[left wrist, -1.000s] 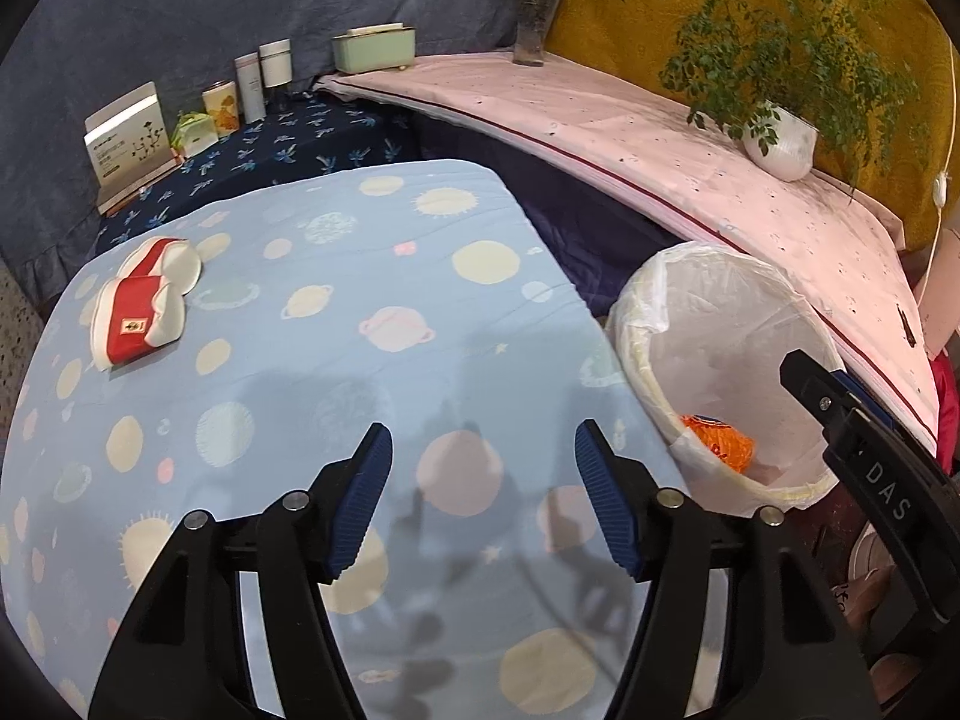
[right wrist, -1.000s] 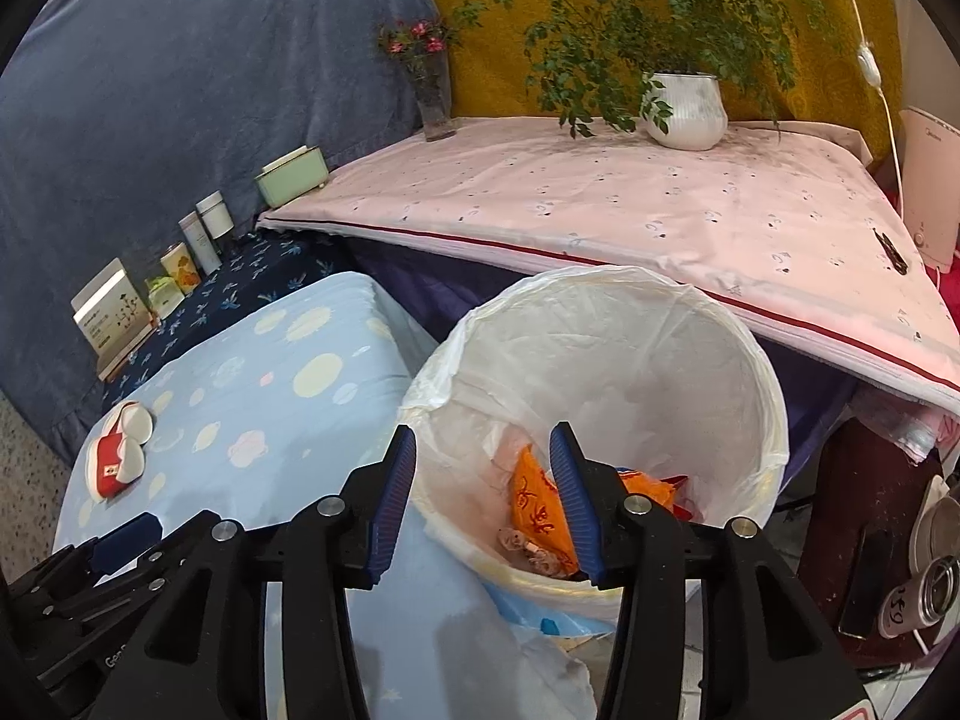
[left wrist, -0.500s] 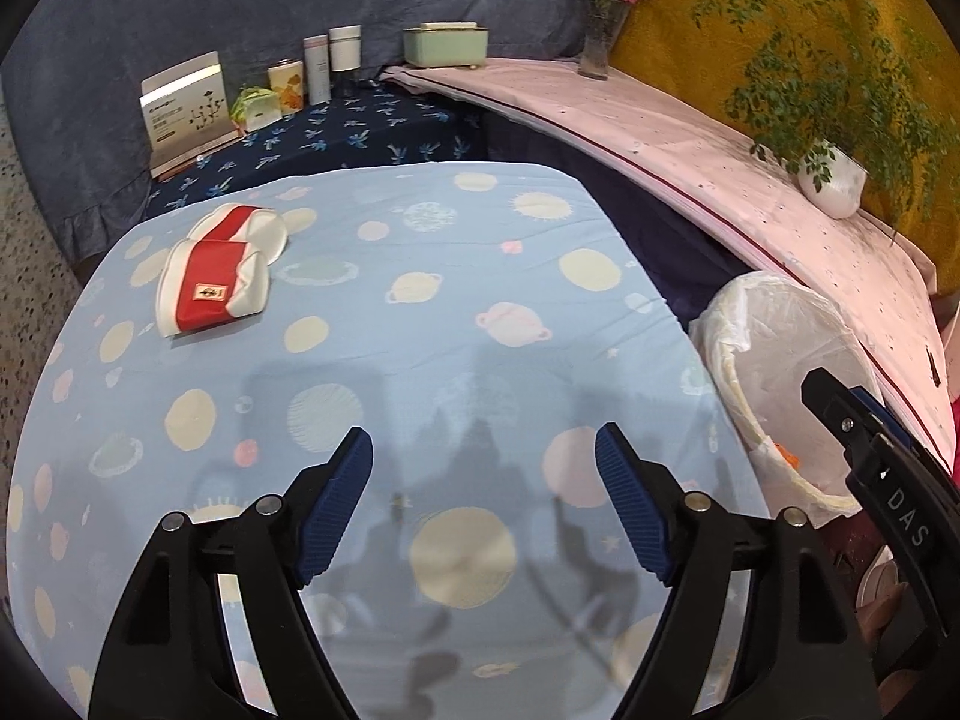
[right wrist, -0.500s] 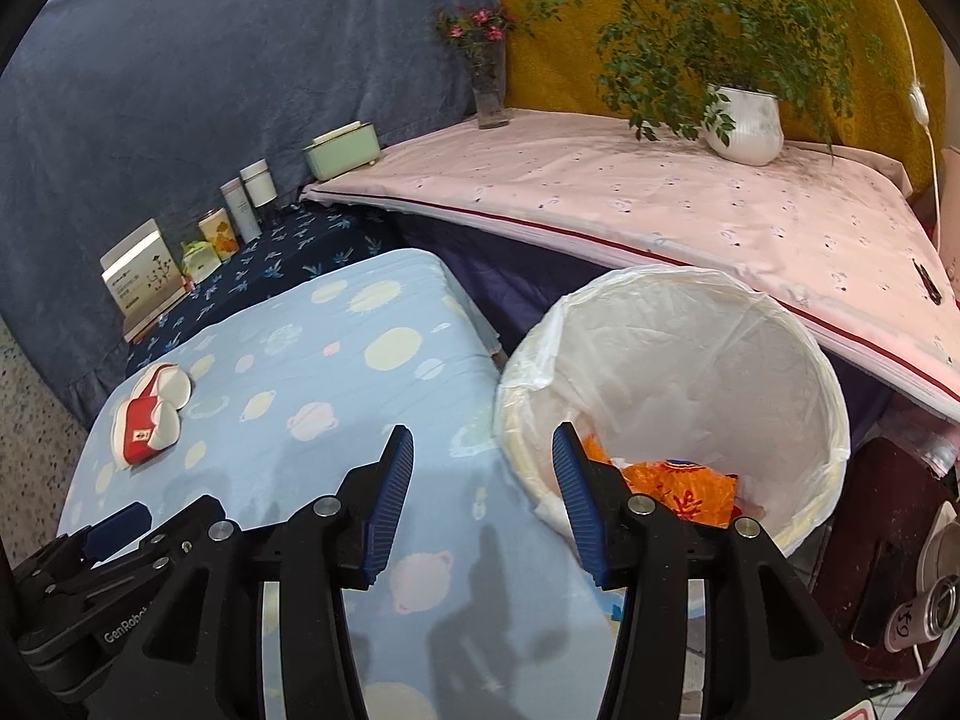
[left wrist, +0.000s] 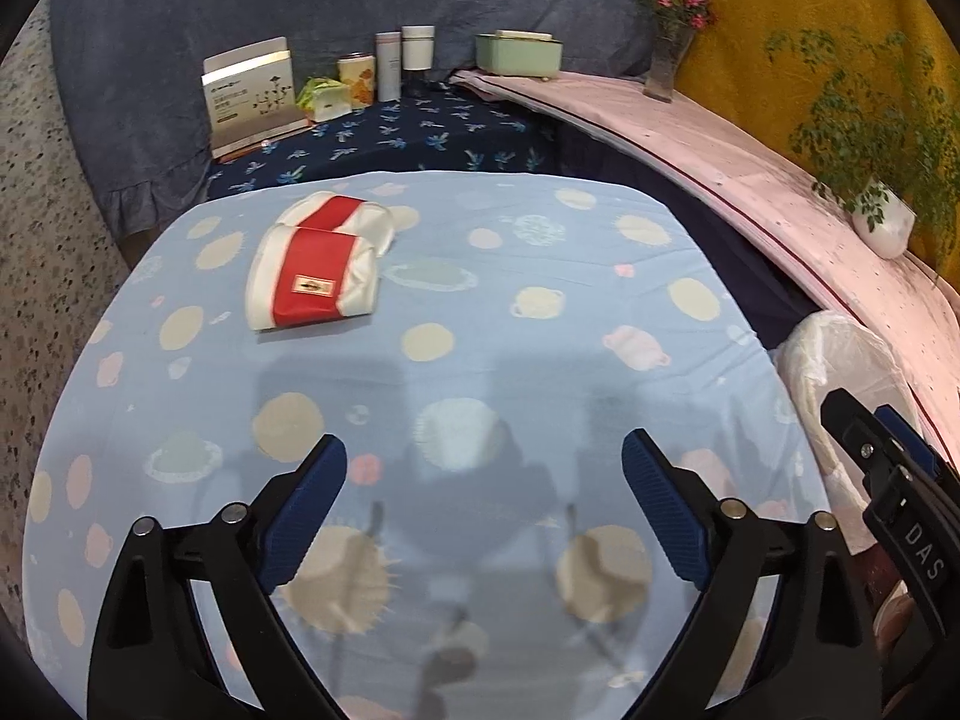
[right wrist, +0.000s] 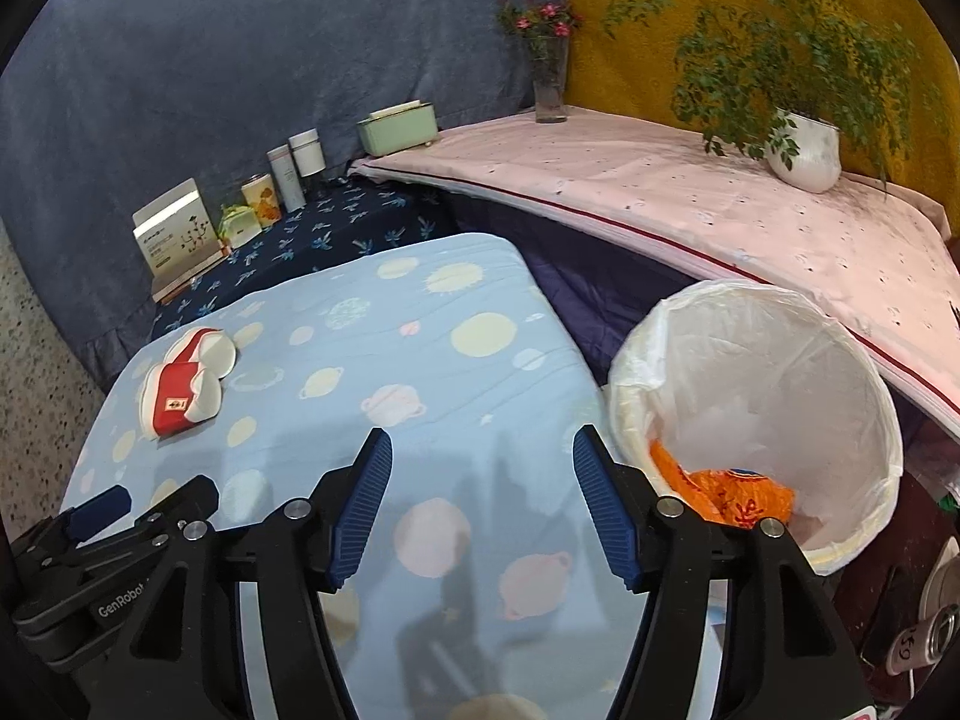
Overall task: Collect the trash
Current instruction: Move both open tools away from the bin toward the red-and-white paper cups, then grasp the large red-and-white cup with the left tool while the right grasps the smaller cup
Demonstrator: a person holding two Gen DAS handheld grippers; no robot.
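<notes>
A worktop draped in pale blue cloth printed with planets fills the near ground, backed by a dark blue curtain and a mustard wall, with a pink-covered shelf running off toward 2 o'clock. Two red-and-white packets lie side by side, touching, at about 11 o'clock on the cloth. They are the only loose items left there, so they are probably the trash to collect next. The left gripper hangs above the near part of the cloth with its jaws spread wide and nothing between them. It points roughly at the packets, which suits a reach toward them. The right gripper is likewise spread and empty. It sits at the worktop's right edge, close beside the waste bin.

The right wrist view looks into the bin's white liner, where an orange wrapper lies at the bottom, and a drink can shows at 4 o'clock below. The left wrist view catches only a sliver of the bin's liner at 3 o'clock, but it gives the packets larger, with a small label on the nearer one's red band. Both views show a card box, tins and a green tissue box along the back.
</notes>
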